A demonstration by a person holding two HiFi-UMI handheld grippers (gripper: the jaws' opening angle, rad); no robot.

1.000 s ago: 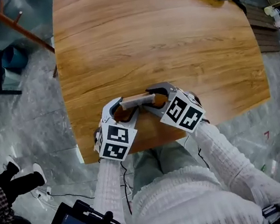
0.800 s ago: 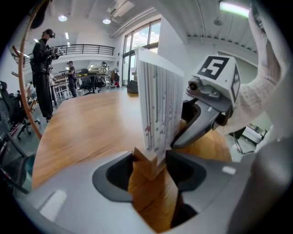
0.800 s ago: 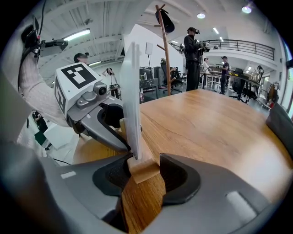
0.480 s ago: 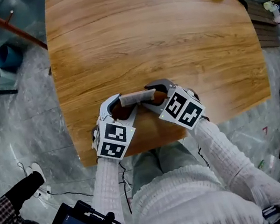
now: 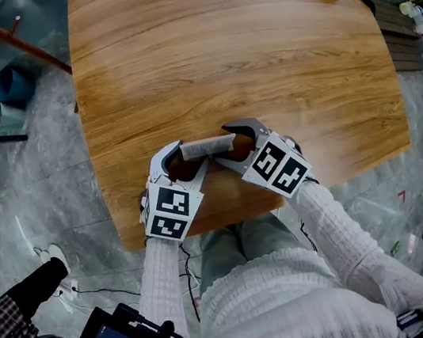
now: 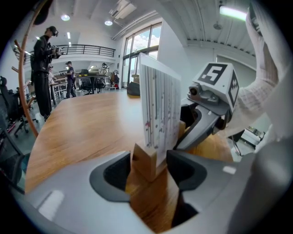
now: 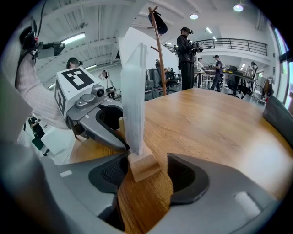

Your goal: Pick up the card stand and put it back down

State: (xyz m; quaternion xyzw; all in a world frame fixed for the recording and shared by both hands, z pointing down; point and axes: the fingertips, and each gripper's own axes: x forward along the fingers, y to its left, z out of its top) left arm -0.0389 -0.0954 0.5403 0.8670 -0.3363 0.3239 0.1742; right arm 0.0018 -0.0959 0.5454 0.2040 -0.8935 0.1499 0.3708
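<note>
The right hand-held gripper (image 7: 146,161) was opening its jaws. One end of the card stand (image 5: 208,148) stood between them, and a gap showed between the far jaw and the wood, so we judged it was no longer pressing. The left hand-held gripper (image 6: 148,157) sat at the stand's other end. Both its jaws lay against that end, so it looked to us like a grip not yet let go.

The tabletop (image 5: 231,48) ran wide and bare beyond the stand. The stand itself was near the edge closest to the person, with one gripper at each of its ends. The card (image 6: 158,109) rose upright from the slot. The small wooden base (image 7: 144,168) under it appeared to rest flat on the wood, with no daylight visible beneath it in either gripper view.

From this we judged the task nearly finished. The lift looked done and the stand seemed to be back down. What remained was for the right jaws to finish spreading, for the left jaws to release their end, and for both grippers to draw away from the stand without tipping the card.
</note>
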